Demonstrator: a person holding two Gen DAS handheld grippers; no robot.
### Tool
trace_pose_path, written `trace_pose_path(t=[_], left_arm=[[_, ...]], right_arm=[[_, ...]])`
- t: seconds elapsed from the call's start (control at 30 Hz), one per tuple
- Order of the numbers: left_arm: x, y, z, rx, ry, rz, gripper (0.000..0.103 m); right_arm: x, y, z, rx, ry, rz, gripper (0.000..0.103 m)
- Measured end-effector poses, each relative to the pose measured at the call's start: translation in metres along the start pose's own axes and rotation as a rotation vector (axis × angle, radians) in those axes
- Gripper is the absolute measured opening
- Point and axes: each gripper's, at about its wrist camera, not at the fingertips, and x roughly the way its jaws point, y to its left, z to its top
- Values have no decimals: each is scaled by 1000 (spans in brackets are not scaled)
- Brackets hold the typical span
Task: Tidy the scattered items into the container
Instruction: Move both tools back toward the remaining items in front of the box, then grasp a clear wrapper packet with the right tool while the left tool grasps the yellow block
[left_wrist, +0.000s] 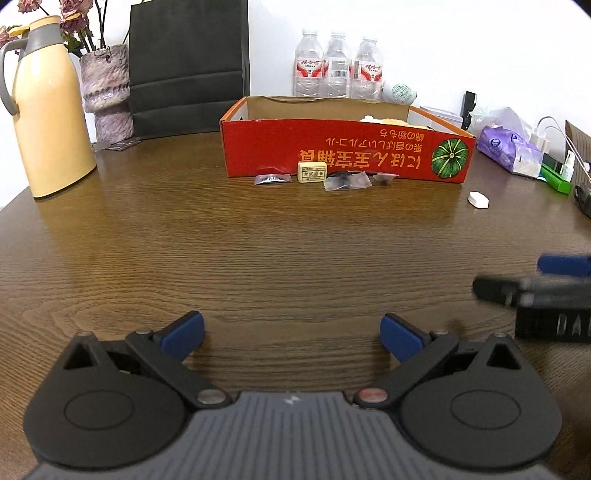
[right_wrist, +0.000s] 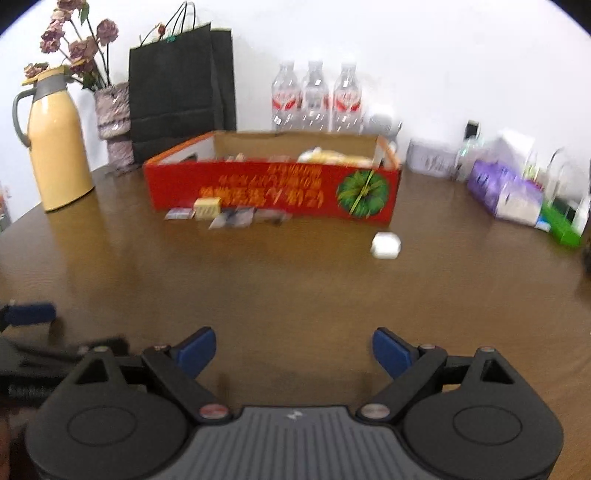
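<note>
Right now we are holding both grippers low over a dark wooden table (left_wrist: 295, 251), well short of everything we mean to collect. Our left gripper (left_wrist: 291, 334) is standing with its blue pads spread wide and nothing between them, and our right gripper (right_wrist: 294, 350) is doing the same.

Ahead of both is sitting the red cardboard box (left_wrist: 343, 151), its long side facing us and running left to right, with some things already inside. Lying against the foot of that near wall is a loose row: a small cream eraser (left_wrist: 312, 171) resting flat, its longer edge parallel to the box, flanked by clear plastic packets (left_wrist: 347, 181). Apart from these, further right and nearer to us, a small white case (right_wrist: 385, 244) is lying alone on the bare wood.

We are judging that the white case is lying slightly right of the right gripper's centre line, so that hand is the nearer one, while the eraser row is sitting almost dead ahead of the left. Blur is hiding the case's long axis in the right view; in the left view it is looking elongated across (left_wrist: 478, 199).
</note>
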Motion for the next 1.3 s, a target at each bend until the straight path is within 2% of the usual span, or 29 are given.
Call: trace_pose_path(t=[0.13,0.2,0.3,0.37,0.4,0.43,0.5,0.57,0.6,0.63,0.67,0.77,0.9,1.07,1.17,1.3], left_arm=[[1,2,1,9,-8,-21,103],[3,10,9,10,-52,-35,103],[8,24,27,12,-142,69,103],[14,34,40,-2,-152,87,103],[17,40,46,-12,-147,75,103],[20,45,51,-19,-141,59,103],[24,52,58,-16,-144,30,103],[29,56,65,-10,-162,19,103],[32,57,67,-11,-168,21,103],[36,56,71,-9,-169,23,103],[41,55,76,-5,-167,20,103],[56,46,87,23,-149,-7,103],[77,22,95,100,-130,-33,103],[105,-10,102,123,-127,-56,103],[120,-25,114,112,-125,-36,103],[135,-29,128,27,-86,-37,100]], right_arm=[[7,-8,22,44,-19,30,88],[16,-11,41,62,-27,52,85],[33,-8,73,80,-67,82,85],[55,-5,93,92,-69,135,85],[73,-3,102,105,-41,146,81],[90,-1,109,122,0,135,72],[119,2,117,155,71,87,65],[135,5,119,162,75,69,59],[142,6,118,160,75,67,44],[147,8,117,155,85,59,23],[152,9,115,148,105,48,16],[151,10,106,93,102,37,14],[129,1,88,-6,82,12,14],[92,-18,62,-33,45,52,13],[86,-23,55,-5,19,75,13],[84,-24,52,8,-3,107,13]])
